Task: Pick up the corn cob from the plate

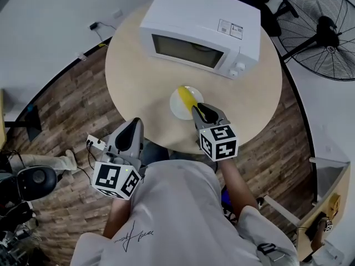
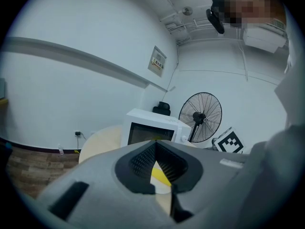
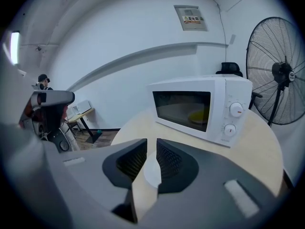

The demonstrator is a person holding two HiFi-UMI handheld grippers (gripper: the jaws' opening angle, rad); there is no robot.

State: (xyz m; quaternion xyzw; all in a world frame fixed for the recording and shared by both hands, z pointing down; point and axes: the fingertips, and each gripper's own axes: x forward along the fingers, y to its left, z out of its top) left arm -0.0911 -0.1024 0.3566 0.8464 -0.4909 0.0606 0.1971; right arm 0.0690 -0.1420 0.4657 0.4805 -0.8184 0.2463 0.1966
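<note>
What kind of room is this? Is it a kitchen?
Probably not a home kitchen, more like an office or workroom. A microwave sits on a round table, a big standing fan stands nearby, and a small notice hangs on a bare white wall.

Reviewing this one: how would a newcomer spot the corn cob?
Start at the round pale table with the white microwave at its far side. In front of the microwave's door sits a small white plate, and the corn cob lies on it. It is the only yellow thing out on the tabletop, just beyond the right gripper.
</note>
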